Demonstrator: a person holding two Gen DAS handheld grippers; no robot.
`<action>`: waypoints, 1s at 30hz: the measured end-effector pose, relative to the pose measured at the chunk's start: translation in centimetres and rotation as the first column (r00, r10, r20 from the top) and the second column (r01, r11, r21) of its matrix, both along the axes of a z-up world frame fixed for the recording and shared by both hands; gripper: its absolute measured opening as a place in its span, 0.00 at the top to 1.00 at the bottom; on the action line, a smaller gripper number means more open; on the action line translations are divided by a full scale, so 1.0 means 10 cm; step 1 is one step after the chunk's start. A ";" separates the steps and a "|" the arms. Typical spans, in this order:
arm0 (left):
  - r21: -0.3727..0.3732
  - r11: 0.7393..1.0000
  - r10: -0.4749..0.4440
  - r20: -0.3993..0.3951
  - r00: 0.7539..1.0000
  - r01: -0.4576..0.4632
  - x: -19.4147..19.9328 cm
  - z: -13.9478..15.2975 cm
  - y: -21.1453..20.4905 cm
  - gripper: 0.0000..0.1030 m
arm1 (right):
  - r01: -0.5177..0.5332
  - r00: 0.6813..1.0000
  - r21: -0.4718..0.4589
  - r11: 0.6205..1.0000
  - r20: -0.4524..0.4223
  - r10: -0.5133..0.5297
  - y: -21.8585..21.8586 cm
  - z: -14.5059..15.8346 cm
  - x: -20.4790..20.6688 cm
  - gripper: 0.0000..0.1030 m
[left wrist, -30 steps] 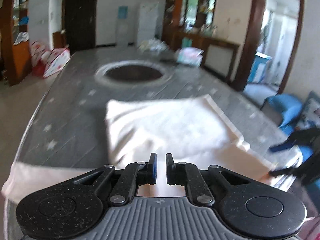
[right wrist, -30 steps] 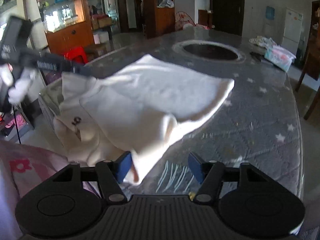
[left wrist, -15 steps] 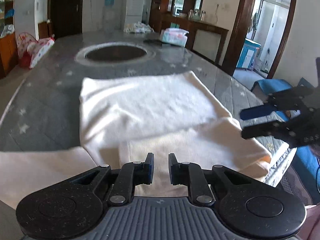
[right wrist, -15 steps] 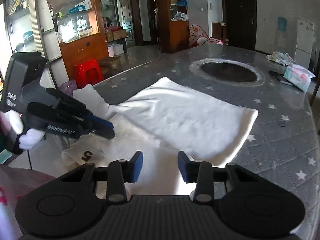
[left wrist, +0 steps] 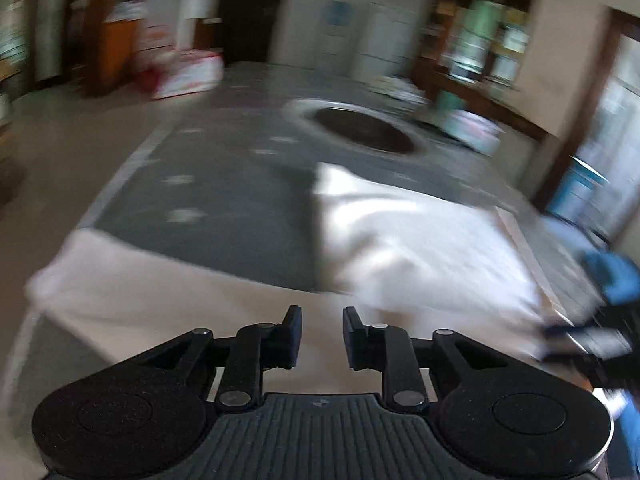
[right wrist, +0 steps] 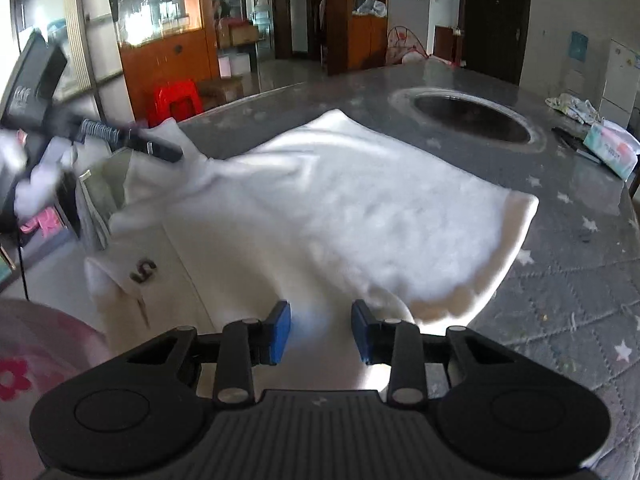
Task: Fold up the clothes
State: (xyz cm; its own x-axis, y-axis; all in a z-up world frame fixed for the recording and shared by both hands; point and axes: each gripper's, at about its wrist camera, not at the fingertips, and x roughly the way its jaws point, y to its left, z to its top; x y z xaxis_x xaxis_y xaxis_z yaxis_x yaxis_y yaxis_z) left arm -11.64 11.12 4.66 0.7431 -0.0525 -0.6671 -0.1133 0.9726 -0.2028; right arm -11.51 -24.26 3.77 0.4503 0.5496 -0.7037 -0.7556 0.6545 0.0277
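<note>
Grey quilted tabletop with pale star print (right wrist: 568, 280), round dark recess with a pale rim (right wrist: 472, 118) set into its far part; wooden cabinets, a red plastic stool (right wrist: 176, 98) and a tissue pack (right wrist: 610, 148) in the background.

Item: white knit garment (right wrist: 360, 216), lying on the near part of the table, partly overhanging the near edge. A small dark "S" mark (right wrist: 143, 271) shows on the overhanging part.

Progress, as judged: one fold appears made, the main body lying as a doubled panel with a rounded right edge. A loose strip (left wrist: 160, 280) spreads leftward along the table edge and is not yet tucked in; further folds and squaring look outstanding.

Left gripper (left wrist: 322, 334): jaws a little apart, nothing between them, having just been opening; it hovers over the loose strip. View heavily blurred.

Right gripper (right wrist: 321, 330): jaws moderately apart, blue pads (right wrist: 280, 330) clear of the cloth, nothing gripped; poised above the near edge of the garment.

Changes against the earlier frames: the garment hung lifted and draped a second ago, now it rests flat. The right gripper's jaws have narrowed. The left gripper has swung away toward the left end of the cloth.
</note>
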 end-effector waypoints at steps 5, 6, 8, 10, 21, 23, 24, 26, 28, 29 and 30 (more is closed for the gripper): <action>0.052 0.962 0.269 -0.014 0.963 -0.268 0.06 -0.05 0.51 0.62 | 0.001 1.000 -0.002 1.000 0.001 -0.001 0.01 0.01 -0.01 0.64; 0.057 0.952 0.302 -0.016 0.953 -0.301 0.05 -0.07 0.59 0.62 | 0.001 1.000 -0.004 1.000 0.000 -0.001 0.01 0.01 -0.01 0.63; 0.058 0.931 0.362 -0.026 0.932 -0.360 0.05 -0.11 0.71 0.60 | 0.001 1.000 0.000 1.000 -0.004 -0.001 0.01 0.02 -0.01 0.61; 0.067 0.920 0.389 -0.024 0.921 -0.387 0.05 -0.15 0.76 0.59 | 0.000 1.000 -0.002 1.000 -0.004 0.000 0.02 0.01 -0.01 0.59; 0.028 0.891 0.452 0.032 0.892 -0.453 -0.06 -0.19 0.84 0.59 | -0.006 1.000 -0.003 1.000 -0.005 0.006 0.03 0.01 0.00 0.52; 0.015 0.879 0.477 0.038 0.878 -0.477 -0.10 -0.19 0.85 0.60 | -0.006 1.000 -0.004 1.000 -0.004 0.006 0.04 0.01 0.00 0.51; 0.015 0.874 0.485 0.043 0.874 -0.486 -0.12 -0.19 0.86 0.60 | -0.006 1.000 -0.003 1.000 -0.004 0.006 0.04 0.01 0.00 0.51; 0.020 0.869 0.492 0.051 0.869 -0.494 -0.15 -0.21 0.85 0.60 | -0.005 1.000 -0.003 1.000 -0.004 0.005 0.04 0.01 0.00 0.51; 0.020 0.857 0.514 0.052 0.856 -0.516 -0.16 -0.21 0.86 0.60 | -0.005 1.000 -0.002 1.000 -0.003 0.005 0.04 0.01 0.00 0.51; 0.018 0.849 0.526 0.056 0.849 -0.527 -0.16 -0.20 0.88 0.60 | -0.005 1.000 -0.002 1.000 -0.003 0.005 0.04 0.01 0.00 0.51; 0.017 0.843 0.535 0.060 0.843 -0.537 -0.16 -0.20 0.89 0.60 | -0.005 1.000 -0.002 1.000 -0.003 0.005 0.04 0.01 0.00 0.51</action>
